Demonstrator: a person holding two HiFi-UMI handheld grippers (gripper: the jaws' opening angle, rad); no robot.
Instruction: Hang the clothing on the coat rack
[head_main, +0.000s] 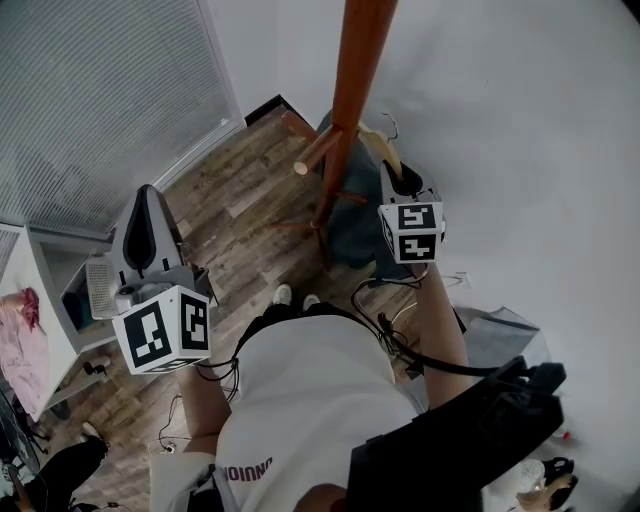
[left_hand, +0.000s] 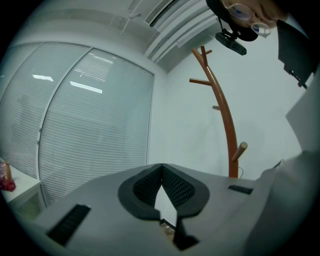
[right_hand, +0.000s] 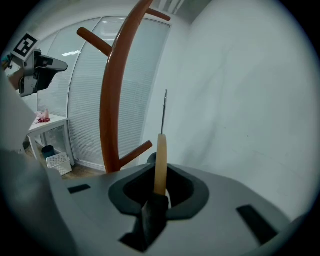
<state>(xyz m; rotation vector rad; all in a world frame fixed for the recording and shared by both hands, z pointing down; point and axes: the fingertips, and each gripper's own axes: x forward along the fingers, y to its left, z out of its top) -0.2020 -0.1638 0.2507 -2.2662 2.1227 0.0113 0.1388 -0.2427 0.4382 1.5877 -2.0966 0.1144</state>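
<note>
**Hanger held beside the rack, left gripper empty**

At the far left stands a white bench (head_main: 40, 290) with a crumpled pink cloth (head_main: 18, 310) on it. The left gripper (left_hand: 161, 167) points level toward the slatted window blinds (left_hand: 95, 130); its jaws meet at the tips with nothing between them. In the middle rises the curved brown wooden coat rack (head_main: 350, 90), one short peg (head_main: 318, 152) jutting toward the person. Just right of the pole, the right gripper (right_hand: 160, 175) is clamped on a pale wooden hanger (right_hand: 160, 155), its thin metal hook (right_hand: 164, 107) upright in free air. A dark blue-grey garment (head_main: 352, 225) hangs from the hanger, near the pole's base.
</note>
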